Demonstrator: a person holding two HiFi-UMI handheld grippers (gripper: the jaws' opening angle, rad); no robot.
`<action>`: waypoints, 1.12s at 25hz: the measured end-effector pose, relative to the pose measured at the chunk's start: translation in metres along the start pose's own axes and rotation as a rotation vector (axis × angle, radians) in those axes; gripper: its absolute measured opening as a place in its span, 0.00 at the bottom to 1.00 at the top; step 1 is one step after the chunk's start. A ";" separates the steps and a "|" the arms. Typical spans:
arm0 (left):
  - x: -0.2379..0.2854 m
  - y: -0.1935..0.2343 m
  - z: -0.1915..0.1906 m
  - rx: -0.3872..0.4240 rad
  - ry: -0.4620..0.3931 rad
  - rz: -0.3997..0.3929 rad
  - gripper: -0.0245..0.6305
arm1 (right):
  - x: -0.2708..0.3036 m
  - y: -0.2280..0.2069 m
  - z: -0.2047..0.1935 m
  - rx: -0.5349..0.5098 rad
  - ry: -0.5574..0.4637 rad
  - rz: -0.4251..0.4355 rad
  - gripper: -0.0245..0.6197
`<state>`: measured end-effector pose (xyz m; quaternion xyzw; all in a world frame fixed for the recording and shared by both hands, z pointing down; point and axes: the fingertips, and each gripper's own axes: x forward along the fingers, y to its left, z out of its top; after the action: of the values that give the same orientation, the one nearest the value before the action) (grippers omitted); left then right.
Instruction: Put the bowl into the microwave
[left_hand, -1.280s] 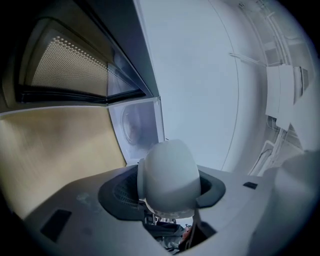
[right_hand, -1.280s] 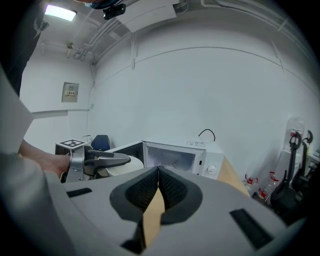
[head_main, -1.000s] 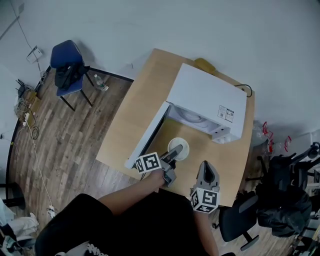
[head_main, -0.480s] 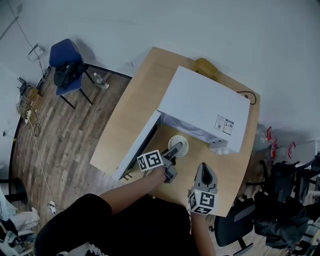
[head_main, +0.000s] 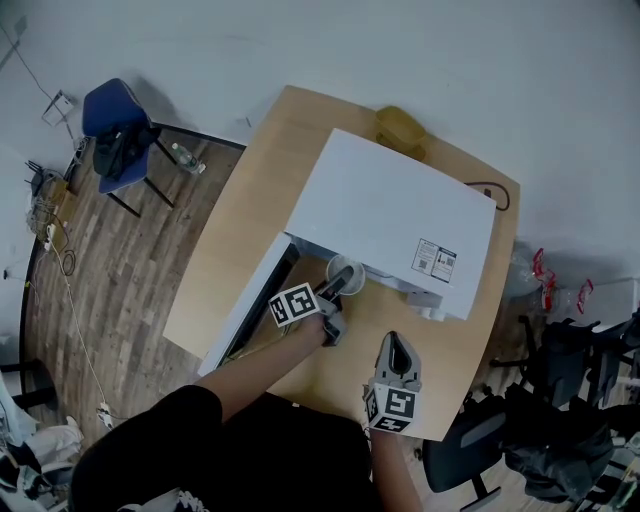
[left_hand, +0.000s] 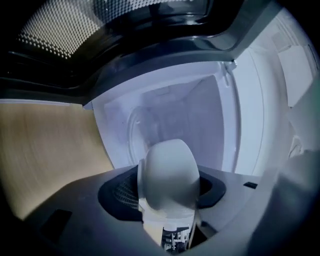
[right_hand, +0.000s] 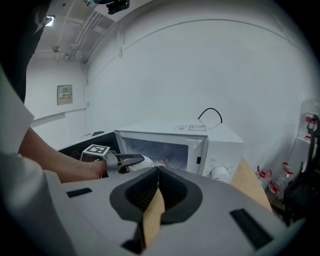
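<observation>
Holding one bowl at the microwave's open mouth

The left gripper (head_main: 333, 288) has its fingers partly apart and clamped on the rim of the single white bowl (left_hand: 169, 172), which hangs at the threshold of the one white microwave (head_main: 385, 215); the bowl's inside shows only white. The microwave door (head_main: 245, 315) swings wide to the left, and a round tray (left_hand: 131, 135) lies in the lit cavity. The right gripper (head_main: 396, 345) hovers over the near counter (head_main: 235, 235), fingers closed together on nothing. One yellow object (head_main: 398, 127) sits on the counter behind the microwave, and one blue chair (head_main: 108, 112) stands far left.
</observation>
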<state>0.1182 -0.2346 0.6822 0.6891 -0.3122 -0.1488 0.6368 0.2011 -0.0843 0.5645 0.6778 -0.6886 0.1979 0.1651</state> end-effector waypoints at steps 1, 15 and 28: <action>0.006 0.004 0.002 -0.007 -0.006 0.002 0.40 | 0.003 -0.001 -0.004 0.005 0.009 0.000 0.13; 0.044 0.016 0.010 -0.038 -0.035 -0.017 0.40 | 0.015 -0.016 -0.018 0.032 0.029 0.017 0.13; 0.050 0.017 0.014 -0.018 -0.058 0.068 0.40 | 0.010 -0.028 -0.034 0.054 0.049 0.001 0.13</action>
<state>0.1437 -0.2760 0.7065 0.6677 -0.3525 -0.1500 0.6382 0.2274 -0.0767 0.6000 0.6768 -0.6789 0.2332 0.1634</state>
